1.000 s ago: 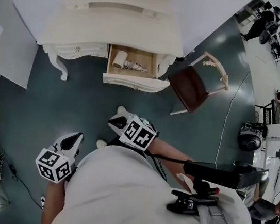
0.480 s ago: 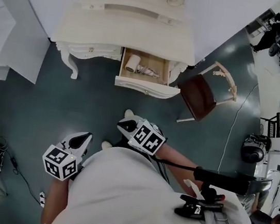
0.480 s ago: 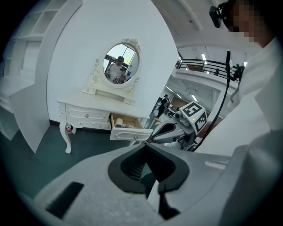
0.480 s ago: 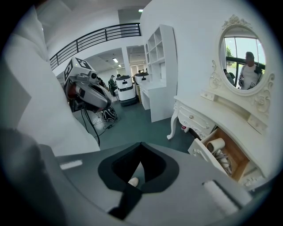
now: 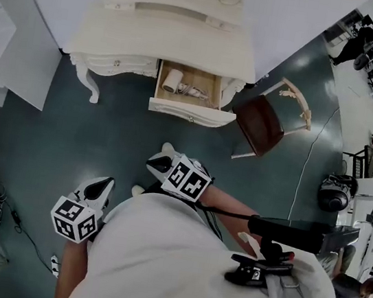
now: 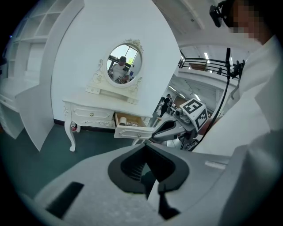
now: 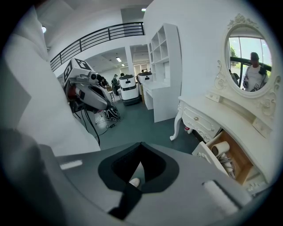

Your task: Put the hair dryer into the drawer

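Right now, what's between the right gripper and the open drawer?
Head view: bare teal floor up to the drawer, plus a white shoe tip by the right gripper.

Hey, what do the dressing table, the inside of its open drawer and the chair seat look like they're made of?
The dressing table is probably painted wood: cream, satin, with carved scrollwork and curved legs. The drawer inside looks like bare light-brown wood or board, matte and unpainted. The chair seat is dark reddish-brown with a faint sheen, so possibly leather or vinyl.
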### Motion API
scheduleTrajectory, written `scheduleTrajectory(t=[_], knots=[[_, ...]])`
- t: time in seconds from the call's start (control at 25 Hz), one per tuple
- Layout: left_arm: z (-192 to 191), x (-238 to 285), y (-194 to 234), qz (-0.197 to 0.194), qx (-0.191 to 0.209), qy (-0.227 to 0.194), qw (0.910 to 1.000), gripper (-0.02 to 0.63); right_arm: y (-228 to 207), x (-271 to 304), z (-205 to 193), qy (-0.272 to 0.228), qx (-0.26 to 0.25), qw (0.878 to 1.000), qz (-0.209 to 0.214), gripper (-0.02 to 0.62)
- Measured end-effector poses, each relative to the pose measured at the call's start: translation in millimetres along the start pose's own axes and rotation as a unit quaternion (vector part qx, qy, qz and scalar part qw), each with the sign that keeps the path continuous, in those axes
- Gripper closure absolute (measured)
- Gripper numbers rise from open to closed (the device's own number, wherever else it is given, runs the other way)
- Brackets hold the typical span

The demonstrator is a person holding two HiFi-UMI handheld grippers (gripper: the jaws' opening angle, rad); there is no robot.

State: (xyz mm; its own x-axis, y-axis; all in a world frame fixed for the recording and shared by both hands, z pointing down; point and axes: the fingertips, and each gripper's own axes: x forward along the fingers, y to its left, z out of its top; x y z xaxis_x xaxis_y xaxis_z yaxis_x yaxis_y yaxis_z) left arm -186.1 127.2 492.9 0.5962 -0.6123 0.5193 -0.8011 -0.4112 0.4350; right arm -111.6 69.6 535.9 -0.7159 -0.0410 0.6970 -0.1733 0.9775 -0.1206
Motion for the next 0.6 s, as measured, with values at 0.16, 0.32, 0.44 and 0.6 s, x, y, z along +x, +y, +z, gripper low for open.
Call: scheduleTrajectory(t=[0.16, 0.32, 0.44, 0.6], knots=[[-4, 0, 1, 0.000, 0.002, 0.002, 1.0000, 0.603, 3, 1, -3, 0.004, -0.001, 1.000, 0.001, 0.595], [-7, 0, 1, -0.001, 0.001, 0.004, 1.0000, 0.603, 6, 2, -6, 0.008, -0.005, 1.000, 0.002, 0.595], [-9, 1, -1, -0.004, 0.000, 0.007, 1.0000, 0.603, 7, 0, -10, 0.010, -0.004, 1.000, 0.000, 0.595], [-11, 0, -1, -0.006, 0.000, 0.009, 0.9999, 0.603, 10, 0, -13, 0.013, -0.002, 1.000, 0.000, 0.595]])
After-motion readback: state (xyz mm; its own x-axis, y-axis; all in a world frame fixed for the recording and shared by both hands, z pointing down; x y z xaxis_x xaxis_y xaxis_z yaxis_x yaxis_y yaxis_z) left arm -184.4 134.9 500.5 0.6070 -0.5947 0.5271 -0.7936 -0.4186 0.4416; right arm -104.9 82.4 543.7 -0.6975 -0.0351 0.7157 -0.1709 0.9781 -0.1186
